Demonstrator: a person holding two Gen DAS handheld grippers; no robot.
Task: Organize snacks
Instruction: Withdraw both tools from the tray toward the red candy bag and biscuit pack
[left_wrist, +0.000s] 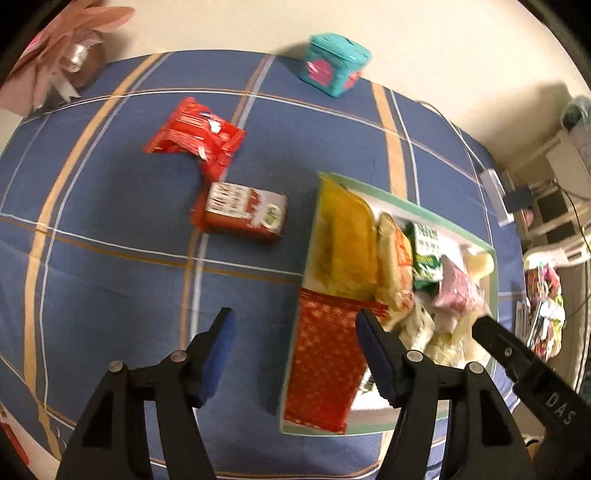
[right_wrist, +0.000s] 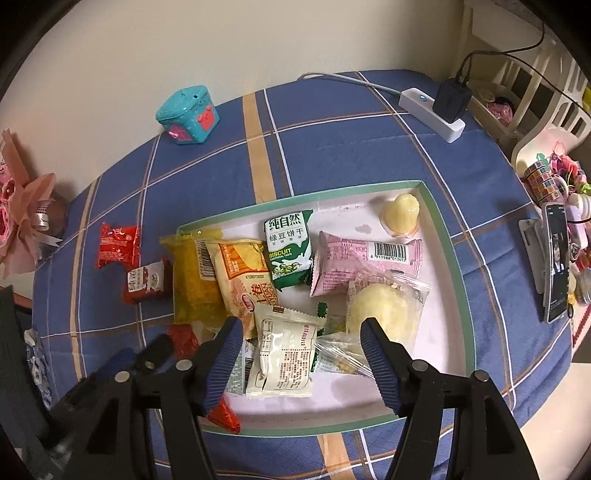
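Left hand-held gripper (left_wrist: 295, 339) hangs wide open and empty, nearer than the right to the red-and-white snack box (left_wrist: 245, 212) lying crosswise ahead-left, outside the tray (left_wrist: 406, 205).

Both wrist views look steeply down, close over the blue plaid-clothed surface (left_wrist: 110, 229), sharing the green-rimmed white snack tray (right_wrist: 448, 236), frame right in the left view, centred in the right view.
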